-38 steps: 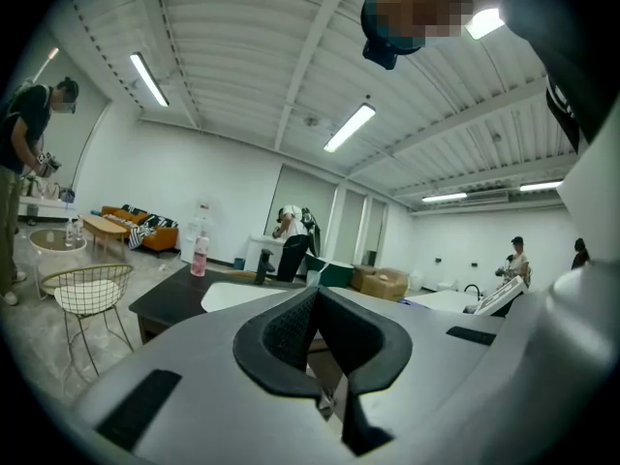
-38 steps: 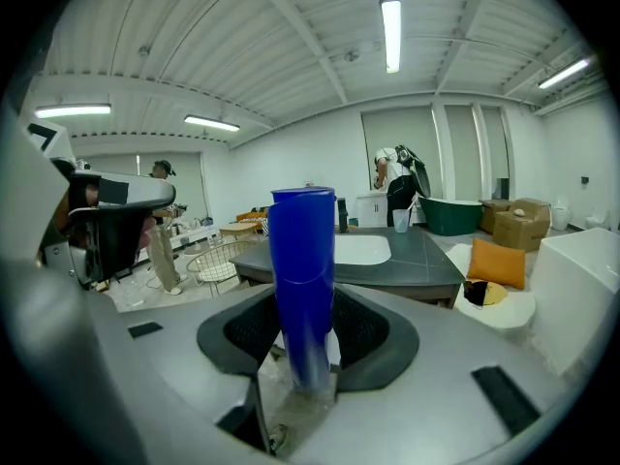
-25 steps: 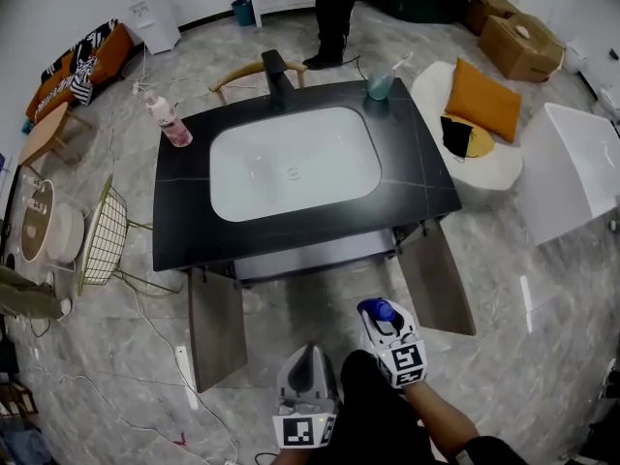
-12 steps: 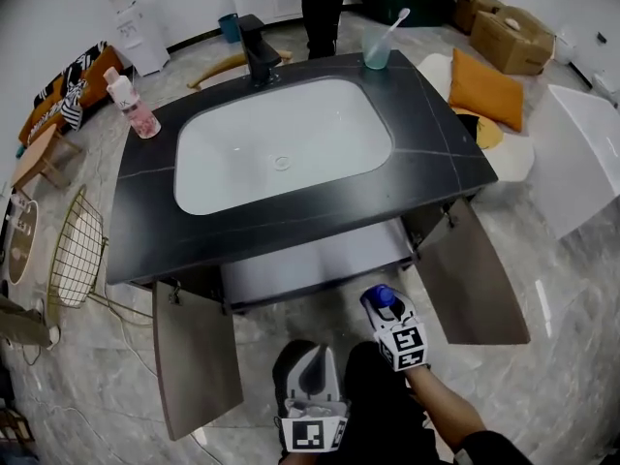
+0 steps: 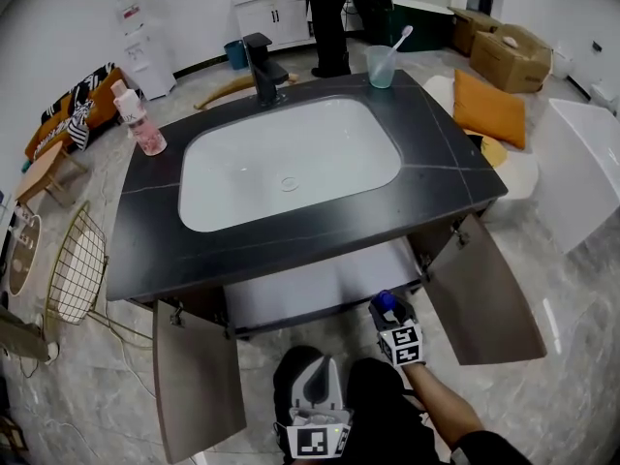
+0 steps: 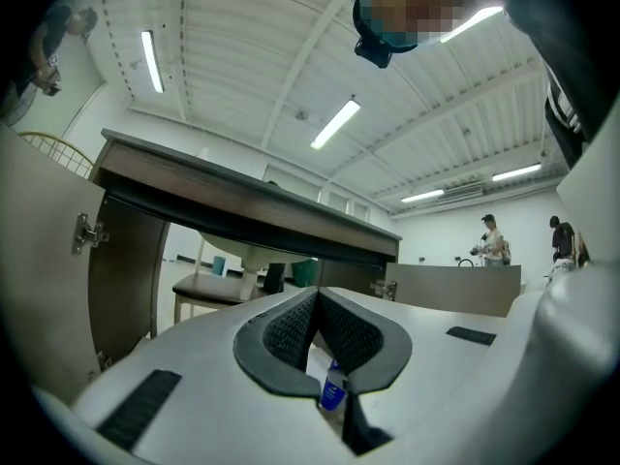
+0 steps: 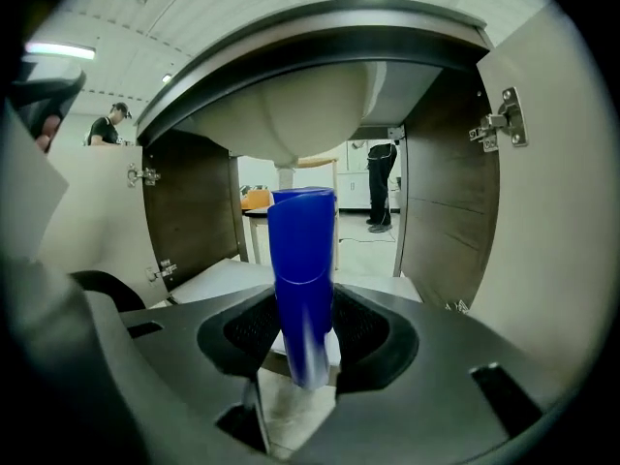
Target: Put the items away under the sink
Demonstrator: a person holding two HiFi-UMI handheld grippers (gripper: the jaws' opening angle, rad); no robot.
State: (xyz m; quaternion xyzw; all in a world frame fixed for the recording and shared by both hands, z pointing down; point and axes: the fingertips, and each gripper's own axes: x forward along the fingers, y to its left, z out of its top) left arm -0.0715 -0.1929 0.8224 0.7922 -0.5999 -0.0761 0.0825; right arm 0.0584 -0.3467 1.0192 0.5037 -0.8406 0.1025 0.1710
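The sink cabinet has a black counter (image 5: 441,177) and a white basin (image 5: 291,158). Both its doors (image 5: 197,376) (image 5: 494,294) stand open. My right gripper (image 5: 387,310) is shut on an upright blue bottle (image 7: 302,289) and is just in front of the opening under the basin (image 7: 291,114). My left gripper (image 5: 312,384) hangs lower and nearer to me, with its tips together (image 6: 317,298). A small white and blue bottle (image 6: 332,391) shows in the gap near the jaws' base. I cannot tell whether it is held.
A pink bottle (image 5: 143,124), a black faucet (image 5: 260,66) and a cup with a toothbrush (image 5: 382,63) stand on the counter. A wire basket (image 5: 76,264) stands on the floor to the left, and an orange cushion (image 5: 492,105) lies to the right. A person (image 5: 329,8) stands behind the sink.
My view has moved closer to the cabinet and lower. The right gripper has carried the blue bottle forward to the open cabinet. The left gripper has stayed low near me.
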